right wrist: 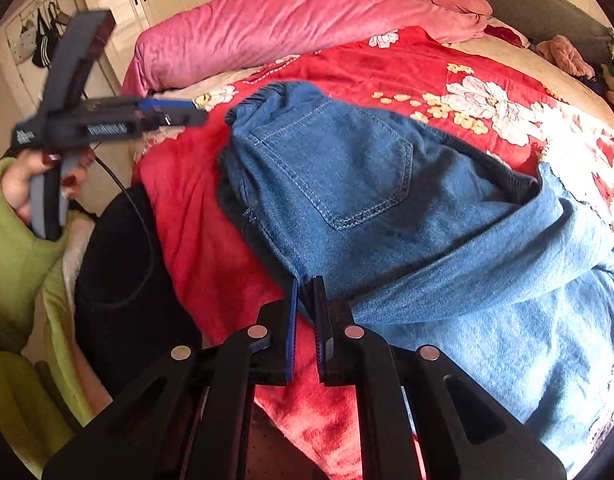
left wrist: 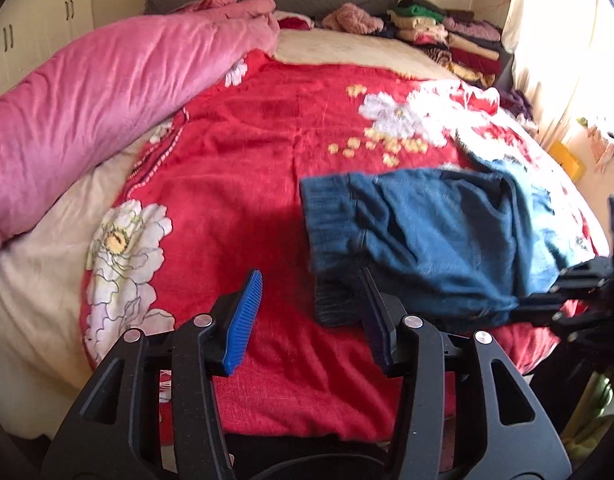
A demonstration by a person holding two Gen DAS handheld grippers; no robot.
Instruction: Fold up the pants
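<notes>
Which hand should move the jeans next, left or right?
Probably right. The right gripper is already shut on the jeans at their near edge. The left gripper has open jaws with nothing between them, off to the jeans' side.

Pants: right side runs off the right wrist view's edge, so the legs' full length can't be seen. In left wrist view the pants are motion-blurred, esp. the ribbed waistband, and a fold covers whatever lies beneath.

Right gripper: pads pinch a denim edge, but how much cloth sits between them is hidden.

Left gripper in right wrist view is smeared by blur; label text on its body is unreadable.

Folded clothes stack by the headboard is too small to tell items apart.

Hand: sleeve cut off at frame edge.
</notes>
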